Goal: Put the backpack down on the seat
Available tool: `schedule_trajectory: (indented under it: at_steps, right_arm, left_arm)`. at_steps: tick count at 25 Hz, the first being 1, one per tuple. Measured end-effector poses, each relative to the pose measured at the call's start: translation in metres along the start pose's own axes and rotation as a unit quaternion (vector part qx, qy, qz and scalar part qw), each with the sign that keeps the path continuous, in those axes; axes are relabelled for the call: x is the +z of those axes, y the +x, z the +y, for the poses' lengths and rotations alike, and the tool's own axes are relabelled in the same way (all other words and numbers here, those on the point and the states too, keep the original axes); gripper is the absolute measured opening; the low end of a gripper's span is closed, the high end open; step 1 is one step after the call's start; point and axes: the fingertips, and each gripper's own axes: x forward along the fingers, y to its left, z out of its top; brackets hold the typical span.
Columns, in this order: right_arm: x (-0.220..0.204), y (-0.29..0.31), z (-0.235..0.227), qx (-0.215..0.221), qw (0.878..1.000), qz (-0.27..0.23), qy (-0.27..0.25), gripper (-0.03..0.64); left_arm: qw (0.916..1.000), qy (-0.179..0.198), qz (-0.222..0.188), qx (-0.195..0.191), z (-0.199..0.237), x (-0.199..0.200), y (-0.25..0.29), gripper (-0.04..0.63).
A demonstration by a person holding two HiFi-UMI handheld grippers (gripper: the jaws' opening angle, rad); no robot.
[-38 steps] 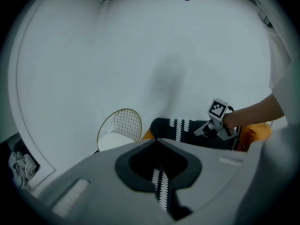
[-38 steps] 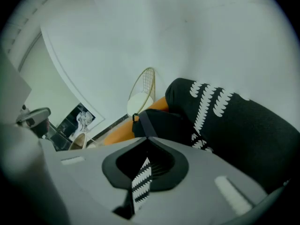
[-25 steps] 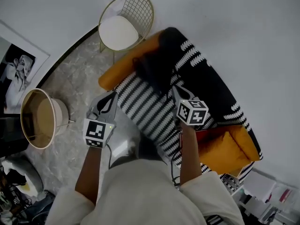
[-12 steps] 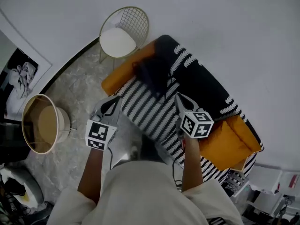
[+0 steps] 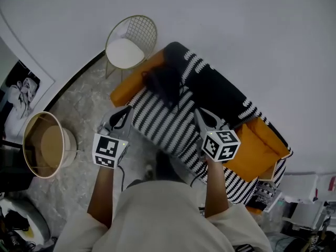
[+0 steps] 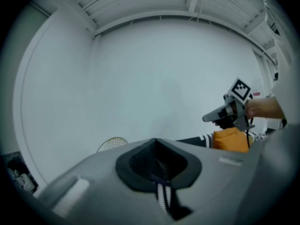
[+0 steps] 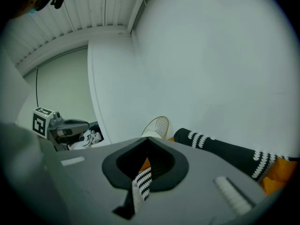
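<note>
Dark backpack [image 5: 164, 82] slumped on striped blanket [image 5: 168, 127] over orange sofa [image 5: 131, 84], upper centre. Probably soft, floppy, light; grab by strap. Left hand-held gripper [image 5: 124, 112] and right hand-held gripper [image 5: 199, 113] both closed tight, empty, clear of it.

closed hand-held gripper [image 6: 156, 140], white wall [image 6: 140, 74]

right gripper [image 5: 199, 112] drawn back from the backpack [image 5: 163, 82] toward the person [image 5: 170, 214], wider gap between them, now over the sofa's [image 5: 223, 100] front stripes, red patch beside the orange cushion [image 5: 253, 152] no longer showing
</note>
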Motion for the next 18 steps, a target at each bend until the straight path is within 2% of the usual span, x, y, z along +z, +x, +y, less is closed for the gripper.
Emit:
schedule_trajectory:
  at_steps: [6,14,18]
  right_arm:
    - [0.002,-0.054,0.018,-0.014,0.999,-0.017,-0.030,0.006]
    - [0.029,-0.100,0.052,-0.013,0.995,-0.058,-0.076,0.006]
    - [0.047,-0.114,0.068,-0.016,0.992,-0.088,-0.093,0.006]
  left_arm:
    - [0.9995,0.018,-0.022,-0.012,-0.036,0.021,-0.031,0.003]
    - [0.9976,0.043,-0.054,-0.011,-0.058,0.047,-0.070,0.003]
    - [0.9965,0.044,-0.071,-0.012,-0.063,0.059,-0.087,0.003]
